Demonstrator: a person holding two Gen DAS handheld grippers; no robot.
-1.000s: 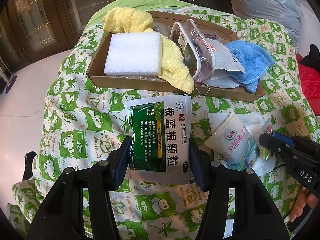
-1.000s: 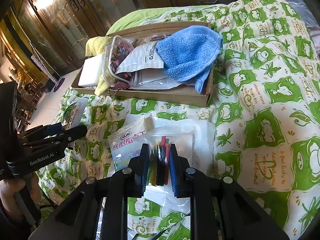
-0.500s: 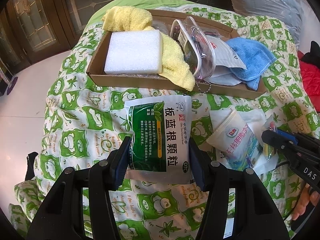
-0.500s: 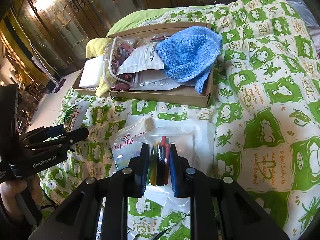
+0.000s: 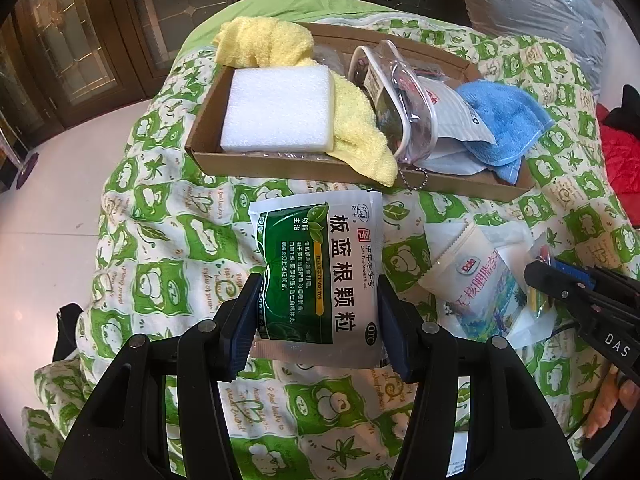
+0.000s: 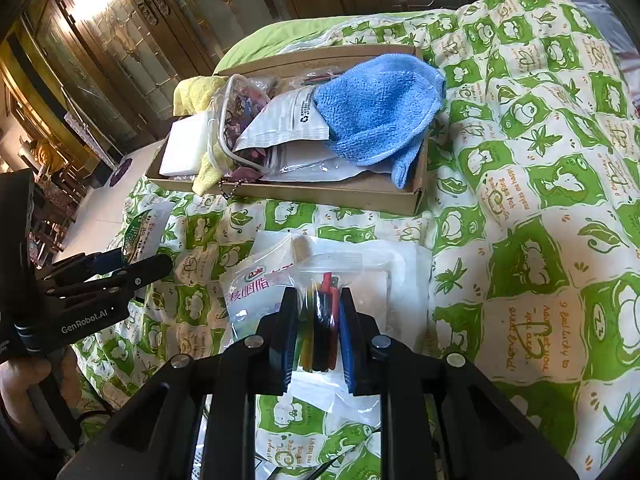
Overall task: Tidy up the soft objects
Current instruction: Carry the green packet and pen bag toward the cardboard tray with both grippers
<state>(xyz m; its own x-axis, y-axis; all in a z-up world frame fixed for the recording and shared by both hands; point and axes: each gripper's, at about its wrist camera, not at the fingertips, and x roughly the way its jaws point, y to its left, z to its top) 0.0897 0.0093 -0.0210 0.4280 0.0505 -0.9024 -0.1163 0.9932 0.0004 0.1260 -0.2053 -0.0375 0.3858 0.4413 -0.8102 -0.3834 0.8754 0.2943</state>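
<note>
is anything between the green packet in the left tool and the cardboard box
Nothing visible blocks it: only bare quilt lies between the green packet in the left tool and the cardboard box, though the box is already crowded.

Glossy plastic sachet (image 5: pixel 320 272); matt cardboard tray (image 5: pixel 280 160); fluffy terry blue towel (image 6: pixel 376 108); printed cotton bedspread (image 6: pixel 540 168)

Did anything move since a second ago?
Hardly. The left gripper stays shut on the green sachet, and the right gripper stays shut on the clear bag of colored sticks. In the left view the right gripper sits slightly lower. The cardboard box and its towels haven't changed.
</note>
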